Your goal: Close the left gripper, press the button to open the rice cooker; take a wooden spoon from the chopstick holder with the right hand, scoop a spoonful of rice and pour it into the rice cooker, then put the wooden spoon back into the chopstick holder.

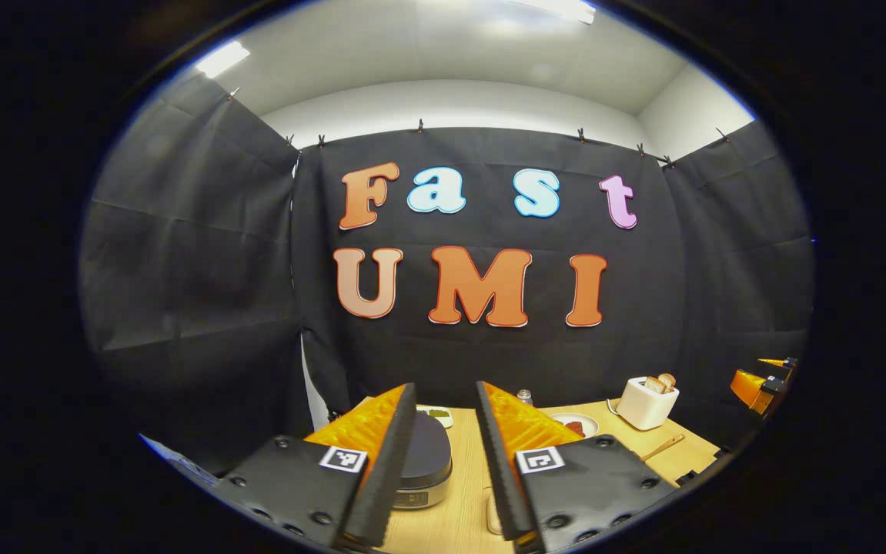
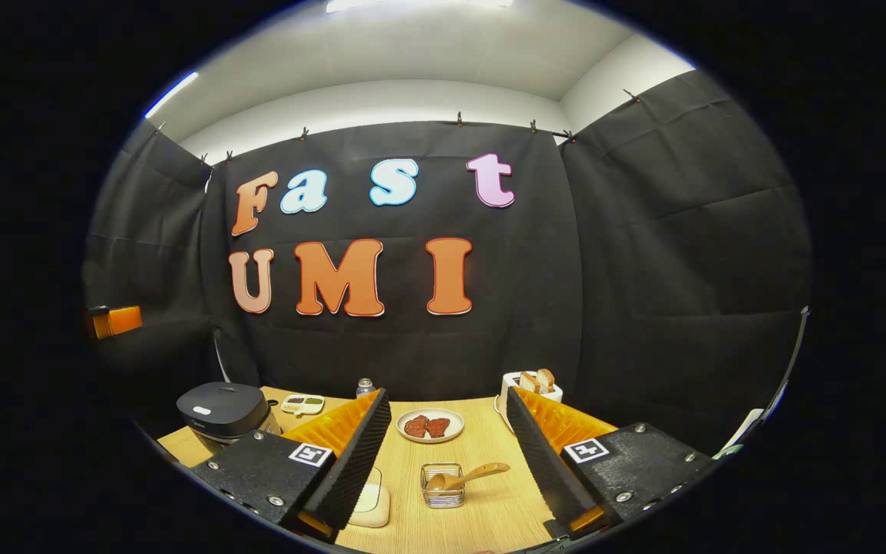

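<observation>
The dark rice cooker (image 2: 223, 412) stands with its lid down at the table's left; in the left gripper view the rice cooker (image 1: 423, 462) sits just beyond my fingers, partly hidden by one of them. My left gripper (image 1: 446, 388) is open and holds nothing. A wooden spoon (image 2: 467, 476) rests bowl-down in the small wire chopstick holder (image 2: 443, 492), its handle leaning right. My right gripper (image 2: 449, 394) hangs open above and in front of the holder, apart from it. A white container (image 2: 372, 504) is half hidden behind one finger of the right gripper.
A plate with pieces of meat (image 2: 429, 425) lies mid-table, with a white toaster (image 2: 531, 385) holding bread behind it. A condiment dish (image 2: 302, 403) and a small bottle (image 2: 365, 386) stand at the back near the cloth wall. The wooden table (image 2: 481, 508) ends close to me.
</observation>
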{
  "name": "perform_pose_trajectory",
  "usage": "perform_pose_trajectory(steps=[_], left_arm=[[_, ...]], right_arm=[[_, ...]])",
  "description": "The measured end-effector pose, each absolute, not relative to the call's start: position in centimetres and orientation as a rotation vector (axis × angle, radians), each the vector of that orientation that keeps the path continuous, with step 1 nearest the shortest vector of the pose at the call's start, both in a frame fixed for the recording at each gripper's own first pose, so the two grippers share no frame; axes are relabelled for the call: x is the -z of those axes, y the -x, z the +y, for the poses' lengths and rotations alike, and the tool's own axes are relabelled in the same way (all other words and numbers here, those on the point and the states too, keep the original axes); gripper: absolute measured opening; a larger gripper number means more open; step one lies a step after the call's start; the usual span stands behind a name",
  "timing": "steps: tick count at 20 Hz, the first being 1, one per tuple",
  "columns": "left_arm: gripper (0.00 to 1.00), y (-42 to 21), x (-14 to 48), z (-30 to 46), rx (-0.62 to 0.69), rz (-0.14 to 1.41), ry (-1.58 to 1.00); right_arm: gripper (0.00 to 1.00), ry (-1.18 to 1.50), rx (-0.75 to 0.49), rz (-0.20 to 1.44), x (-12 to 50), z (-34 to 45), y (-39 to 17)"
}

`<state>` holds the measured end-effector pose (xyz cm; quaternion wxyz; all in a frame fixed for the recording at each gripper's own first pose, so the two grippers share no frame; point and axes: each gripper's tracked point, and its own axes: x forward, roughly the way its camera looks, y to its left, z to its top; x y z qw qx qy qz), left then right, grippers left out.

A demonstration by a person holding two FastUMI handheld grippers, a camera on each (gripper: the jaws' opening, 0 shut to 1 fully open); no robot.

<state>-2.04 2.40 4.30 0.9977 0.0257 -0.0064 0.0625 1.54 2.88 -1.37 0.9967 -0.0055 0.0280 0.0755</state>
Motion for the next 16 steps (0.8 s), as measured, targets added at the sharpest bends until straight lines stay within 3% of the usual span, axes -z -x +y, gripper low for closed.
perform_pose_trajectory(steps=[3,4,5,6,16], left_arm=[[0.29,1.7,-4.9,2.6,-0.128,-0.010,-0.071],[0.07,1.3,-5.1,2.0,-0.098,-0.006,-0.063],[0.14,1.6,-5.4,2.0,-0.096,0.000,-0.057],[0.05,1.8,-4.9,1.2,-0.078,0.009,-0.045],[0.04,-3.9,1.8,5.7,-0.080,0.178,-0.012]], right_arm=[[0.94,0.015,-0.146,0.056,1.4,2.6,-1.7],[0.94,0.015,-0.146,0.056,1.4,2.6,-1.7],[0.94,0.015,-0.145,0.056,1.3,2.5,-1.7],[0.94,0.016,-0.145,0.056,1.4,2.5,-1.8],[0.94,0.016,-0.141,0.074,1.9,2.4,-2.0]])
